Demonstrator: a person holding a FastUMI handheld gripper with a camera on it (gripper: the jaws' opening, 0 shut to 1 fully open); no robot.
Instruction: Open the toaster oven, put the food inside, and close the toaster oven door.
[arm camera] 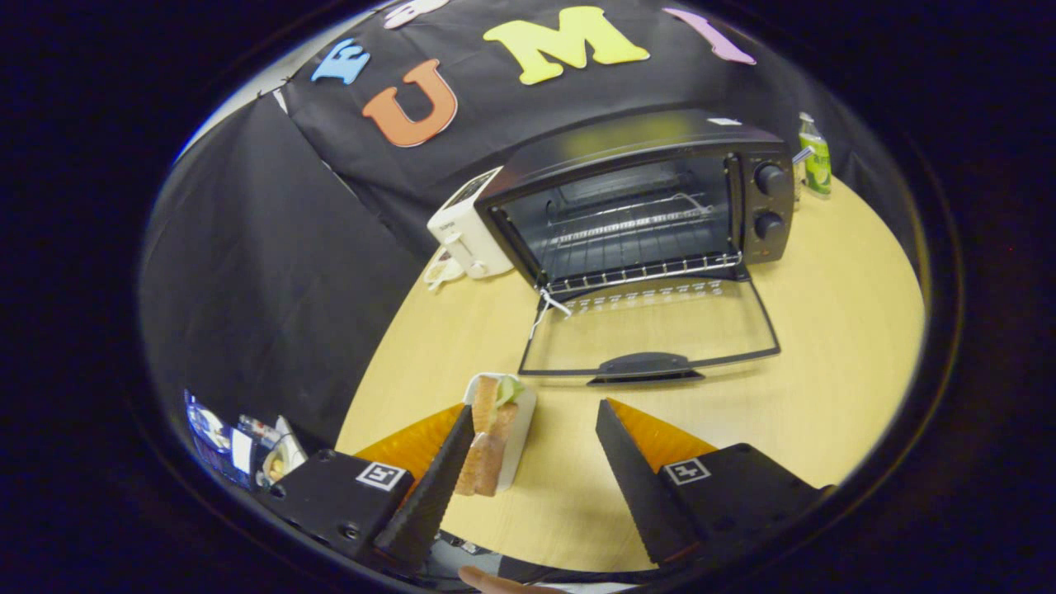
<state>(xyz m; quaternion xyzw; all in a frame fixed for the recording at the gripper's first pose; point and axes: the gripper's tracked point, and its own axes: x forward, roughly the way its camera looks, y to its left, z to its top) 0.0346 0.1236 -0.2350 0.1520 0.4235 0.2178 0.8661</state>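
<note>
the sandwich (pixel 493 433) is lying on a white plate (pixel 520 429) on the table (pixel 825 363), just inside the left finger (pixel 429 487) of the gripper (pixel 535 417), whose fingers are standing wide apart and pinching nothing. beyond them the toaster oven (pixel 635 198) is sitting with its door (pixel 652 330) lying flat open. closing off-centre like this is likely to shove the plate sideways or squash the bread.
</note>
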